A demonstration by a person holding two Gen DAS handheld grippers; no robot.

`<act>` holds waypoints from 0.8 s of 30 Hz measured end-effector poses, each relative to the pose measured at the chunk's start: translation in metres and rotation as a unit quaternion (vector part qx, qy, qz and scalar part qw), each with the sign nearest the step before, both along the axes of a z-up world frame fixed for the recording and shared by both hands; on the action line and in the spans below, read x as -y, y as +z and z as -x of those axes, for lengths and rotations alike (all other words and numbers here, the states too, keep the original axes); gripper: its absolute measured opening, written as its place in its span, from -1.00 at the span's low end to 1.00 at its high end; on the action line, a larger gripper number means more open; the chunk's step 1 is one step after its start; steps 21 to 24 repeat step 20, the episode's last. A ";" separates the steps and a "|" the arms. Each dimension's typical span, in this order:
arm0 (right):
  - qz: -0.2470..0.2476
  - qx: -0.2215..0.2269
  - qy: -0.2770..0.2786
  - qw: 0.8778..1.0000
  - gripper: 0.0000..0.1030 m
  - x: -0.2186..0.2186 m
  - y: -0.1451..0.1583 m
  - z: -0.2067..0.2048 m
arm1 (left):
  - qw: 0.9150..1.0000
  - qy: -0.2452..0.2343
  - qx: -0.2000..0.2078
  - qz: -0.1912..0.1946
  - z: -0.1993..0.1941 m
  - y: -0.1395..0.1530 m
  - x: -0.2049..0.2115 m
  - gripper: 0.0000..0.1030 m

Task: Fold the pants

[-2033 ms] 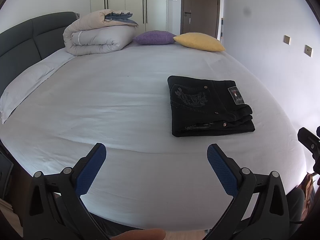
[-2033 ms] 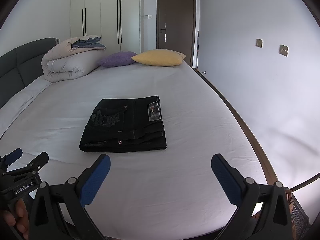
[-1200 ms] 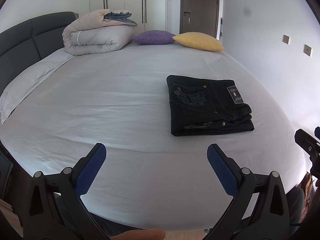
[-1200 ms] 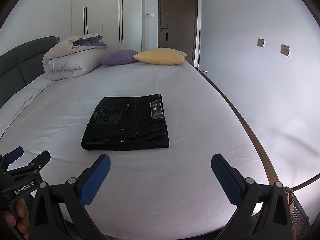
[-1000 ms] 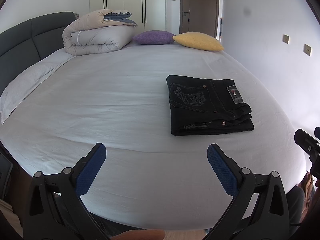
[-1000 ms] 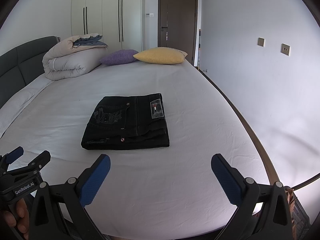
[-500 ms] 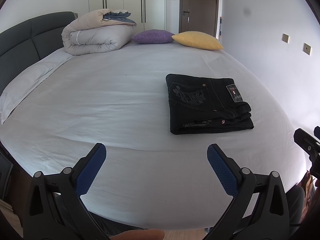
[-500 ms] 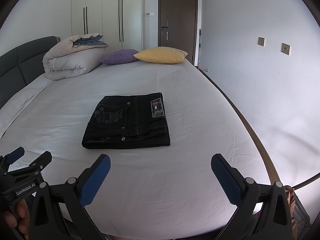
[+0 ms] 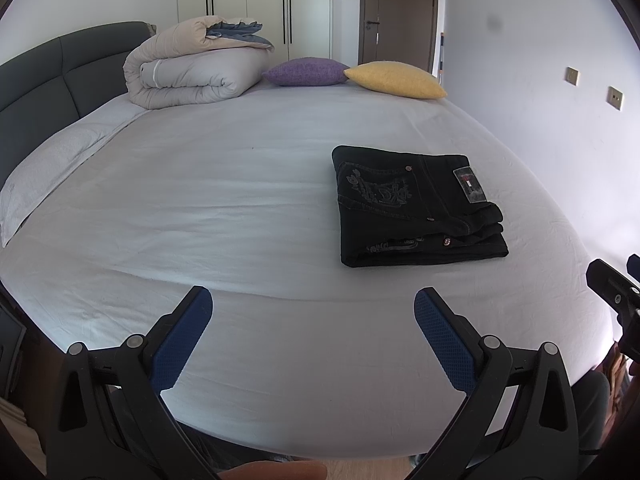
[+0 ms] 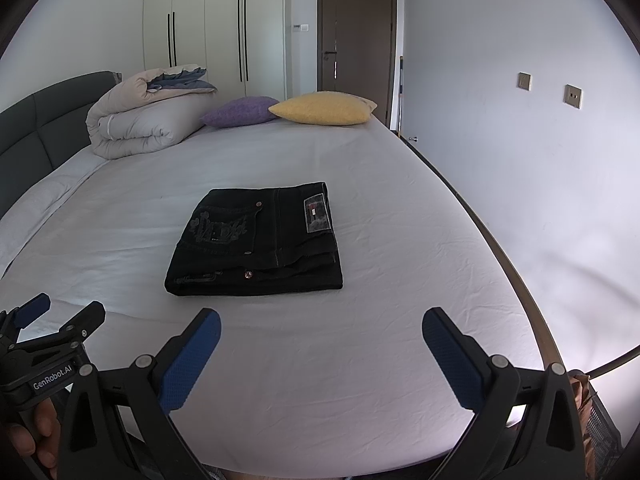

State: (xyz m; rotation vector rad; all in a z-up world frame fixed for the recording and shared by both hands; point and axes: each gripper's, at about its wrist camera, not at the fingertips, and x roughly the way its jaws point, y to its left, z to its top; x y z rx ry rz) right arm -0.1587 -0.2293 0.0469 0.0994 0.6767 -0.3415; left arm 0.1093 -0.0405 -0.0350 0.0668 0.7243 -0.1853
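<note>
Nearest us, the left tongs (image 9: 313, 304) hang spread wide over the near edge of the bed (image 9: 240, 208), blue pads apart and gripping nothing. The right tongs (image 10: 321, 324) match them, jaws wide and empty above the white sheet near the bed's near right part. In the right wrist view the left tongs show again at the far left edge, held in a hand (image 10: 34, 436), their jaws parted there too.

A little farther on, the black jeans (image 10: 258, 238) lie folded into a neat rectangle on the sheet, well apart from both tongs. The embroidered back pocket faces up on the left half and a label patch (image 10: 317, 215) sits on the right half, with the stacked layers showing along the near edge. From the left wrist view the jeans (image 9: 416, 204) sit to the right of centre.

Far back, a rolled duvet (image 9: 192, 74) rests at the left by the dark headboard (image 9: 48, 76), with a purple cushion (image 9: 306, 72) and a yellow cushion (image 9: 394, 80) beside it. Behind them stand white wardrobes (image 10: 208, 28) and a brown door (image 10: 356, 28).
</note>
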 end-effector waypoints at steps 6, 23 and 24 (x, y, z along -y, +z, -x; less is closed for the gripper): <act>-0.001 0.000 0.001 1.000 1.00 -0.002 -0.001 0.001 | 1.000 -0.002 -0.004 0.002 0.001 -0.005 0.000 1.00; -0.003 -0.001 0.002 1.000 1.00 -0.001 -0.002 0.000 | 1.000 -0.004 -0.007 0.000 0.002 -0.005 -0.009 1.00; -0.003 -0.001 0.002 1.000 1.00 -0.001 -0.002 0.000 | 1.000 -0.004 -0.007 0.000 0.002 -0.005 -0.009 1.00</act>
